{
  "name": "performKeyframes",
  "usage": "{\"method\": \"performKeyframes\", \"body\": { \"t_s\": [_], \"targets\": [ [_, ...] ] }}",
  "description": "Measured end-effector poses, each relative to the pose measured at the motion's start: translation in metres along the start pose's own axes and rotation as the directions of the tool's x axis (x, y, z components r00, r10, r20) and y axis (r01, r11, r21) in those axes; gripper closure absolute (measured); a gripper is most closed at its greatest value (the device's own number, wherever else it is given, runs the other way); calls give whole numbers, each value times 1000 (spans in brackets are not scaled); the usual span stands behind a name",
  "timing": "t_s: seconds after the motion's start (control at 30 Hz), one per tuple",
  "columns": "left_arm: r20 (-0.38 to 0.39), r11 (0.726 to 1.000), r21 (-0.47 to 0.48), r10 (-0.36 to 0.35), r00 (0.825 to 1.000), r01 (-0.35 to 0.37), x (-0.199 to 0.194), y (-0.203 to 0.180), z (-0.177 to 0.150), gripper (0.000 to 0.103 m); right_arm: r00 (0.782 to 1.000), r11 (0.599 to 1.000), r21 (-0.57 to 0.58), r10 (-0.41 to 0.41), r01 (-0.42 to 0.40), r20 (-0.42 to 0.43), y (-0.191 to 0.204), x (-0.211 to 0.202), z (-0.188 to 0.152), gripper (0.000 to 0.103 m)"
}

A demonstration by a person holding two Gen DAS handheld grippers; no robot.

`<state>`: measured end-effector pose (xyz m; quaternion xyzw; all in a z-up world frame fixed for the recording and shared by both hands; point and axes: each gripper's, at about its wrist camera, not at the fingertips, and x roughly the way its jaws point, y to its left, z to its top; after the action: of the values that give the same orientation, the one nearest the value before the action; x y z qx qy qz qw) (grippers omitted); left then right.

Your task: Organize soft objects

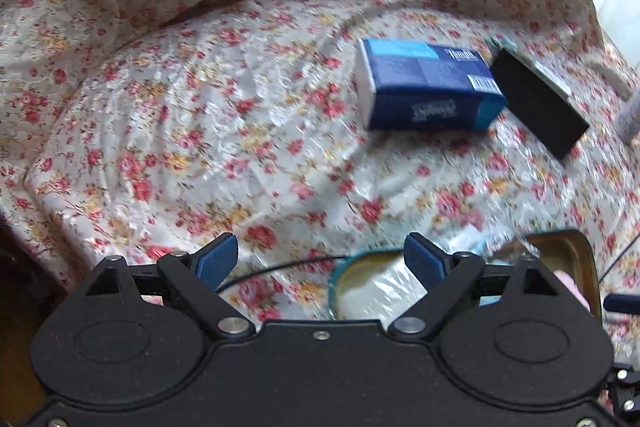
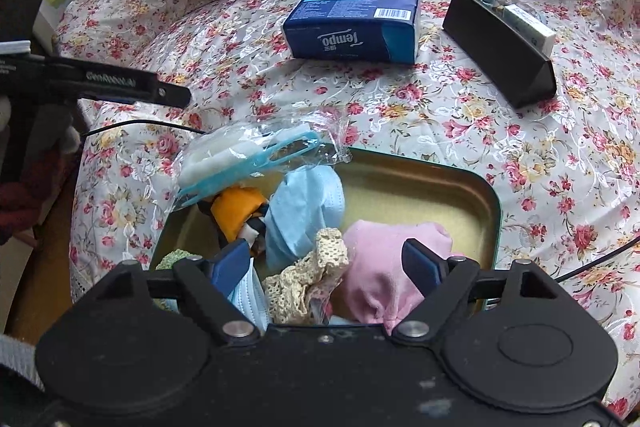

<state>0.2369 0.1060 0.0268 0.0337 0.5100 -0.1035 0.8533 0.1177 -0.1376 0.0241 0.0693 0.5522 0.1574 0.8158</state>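
Pink cloth [image 2: 384, 267], blue masks [image 2: 304, 207], lace [image 2: 308, 279] and an orange piece [image 2: 236, 211] sit heaped in the tin [image 2: 494, 203] on the floral-covered counter [image 2: 520, 147], a bagged mask [image 2: 248, 155] draped over the tin's far-left rim; all look light and limp, likely to sag and snag, so a pinch on a bunched fold should serve best. Right tool [image 2: 328, 267] hangs wide open and empty over the heap, and left tool [image 1: 320, 263] is wide open and empty beside the tin. Tissue pack [image 2: 354, 27] and black case [image 2: 500, 47] lie well apart beyond, leaving open cloth between; the tin's walls hem any low sweep.
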Motion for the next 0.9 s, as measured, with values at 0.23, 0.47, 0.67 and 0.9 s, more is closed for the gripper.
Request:
{"method": "performKeyframes", "body": {
  "t_s": [0.23, 0.47, 0.67, 0.9],
  "targets": [
    [31, 1000, -27, 3, 1000, -3, 0, 3, 15, 17, 1000, 1000, 25, -2, 1, 3, -3, 6, 7, 18],
    [64, 1000, -17, 5, 998, -4, 7, -8, 37, 16, 998, 999, 46, -23, 20, 60, -7, 12, 31, 12],
    [94, 1000, 2, 10, 996, -11, 15, -18, 61, 16, 982, 996, 35, -90, 85, 166, -15, 10, 70, 9],
    [146, 999, 6, 31, 989, -32, 36, -25, 101, 14, 953, 985, 102, -164, 142, 256, -50, 12, 126, 4]
  ]
}}
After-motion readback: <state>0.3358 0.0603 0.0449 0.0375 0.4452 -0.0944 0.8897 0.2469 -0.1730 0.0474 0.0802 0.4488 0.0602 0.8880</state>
